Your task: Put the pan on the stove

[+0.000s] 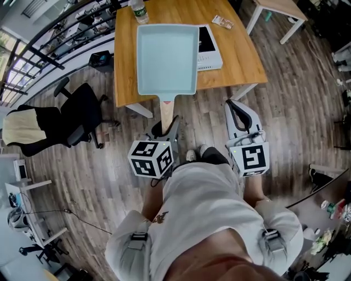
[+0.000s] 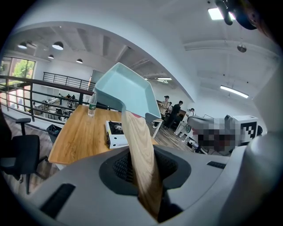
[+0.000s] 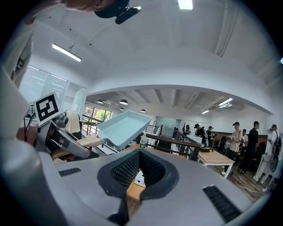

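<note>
A light-blue rectangular pan (image 1: 167,57) with a wooden handle (image 1: 166,110) hangs in the air above the near part of the wooden table (image 1: 236,60). My left gripper (image 1: 164,127) is shut on the handle's end; in the left gripper view the handle (image 2: 141,154) runs up between the jaws to the tilted pan (image 2: 128,90). The white portable stove (image 1: 211,49) sits on the table, partly hidden under the pan's right edge, and shows as the stove (image 2: 116,134) past the handle. My right gripper (image 1: 233,110) is to the right of the handle, shut and empty. From the right gripper view the pan (image 3: 121,128) is up at the left.
A plastic bottle (image 1: 140,11) stands at the table's far edge and a small packet (image 1: 222,22) lies far right. A black office chair (image 1: 71,118) is on the floor at left, a second table (image 1: 277,11) at far right. Several people (image 3: 247,145) stand in the distance.
</note>
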